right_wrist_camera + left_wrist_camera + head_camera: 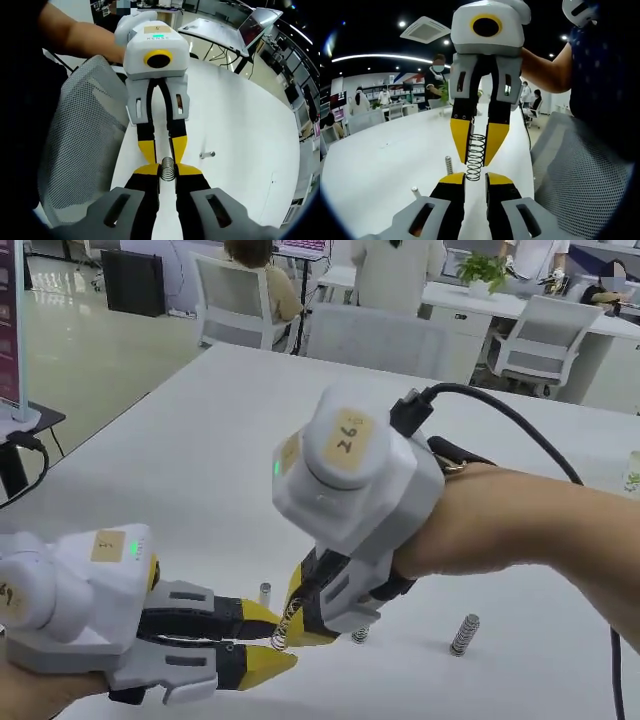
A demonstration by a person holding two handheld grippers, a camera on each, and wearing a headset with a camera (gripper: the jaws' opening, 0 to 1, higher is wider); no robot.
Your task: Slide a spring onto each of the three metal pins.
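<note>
White matte table (200, 470), smooth. Left gripper (285, 638) at 8 o'clock in head view: white plastic shell, grey links, black fingers ending in yellow wedge tips (452, 178). Narrow gap; lower end of the spring sits between those tips. Cannot tell if it's a firm pinch.

Bare pin (265, 592) at 12 o'clock from the tips: short steel cylinder, upright on table.

Spring (285, 625): thin bright wire, open coils, straight body, tilted, off the table, bridging both grippers' tips.

Right gripper (303, 618) reaches down from 1 o'clock, same build. Closed tight on the spring's upper half, yellow pads (496, 137) against the coils on both sides.

Second spring (464, 634) at 4 o'clock from it: stands on table, slightly tilted, tighter coils. Cannot tell if a pin is inside.
</note>
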